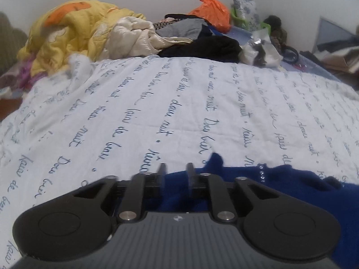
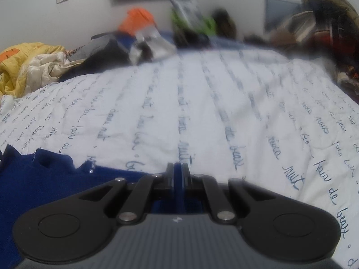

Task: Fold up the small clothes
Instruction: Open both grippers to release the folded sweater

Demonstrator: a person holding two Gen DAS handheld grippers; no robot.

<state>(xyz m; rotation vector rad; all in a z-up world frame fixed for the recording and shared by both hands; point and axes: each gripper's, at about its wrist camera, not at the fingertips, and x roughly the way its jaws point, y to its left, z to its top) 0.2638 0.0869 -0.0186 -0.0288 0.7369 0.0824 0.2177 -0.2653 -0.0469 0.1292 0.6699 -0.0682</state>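
I see the white bedspread (image 1: 179,103), printed with rows of blue cursive of which I can read "nuit" and "de", carrying the blue garment (image 1: 280,186) at its near edge, spread under and to the right of my left gripper (image 1: 176,170). That gripper's fingers stand apart over the cloth. My right gripper (image 2: 178,172) is pressed together, pinching a fold of the blue garment (image 2: 44,179), which stretches leftward.

One dark blue garment (image 1: 280,186), near; two grippers, left (image 1: 176,170) and right (image 2: 178,170); one white lettered bedspread (image 1: 179,103); one orange bag (image 1: 213,11), one yellow quilt (image 1: 67,29), far.
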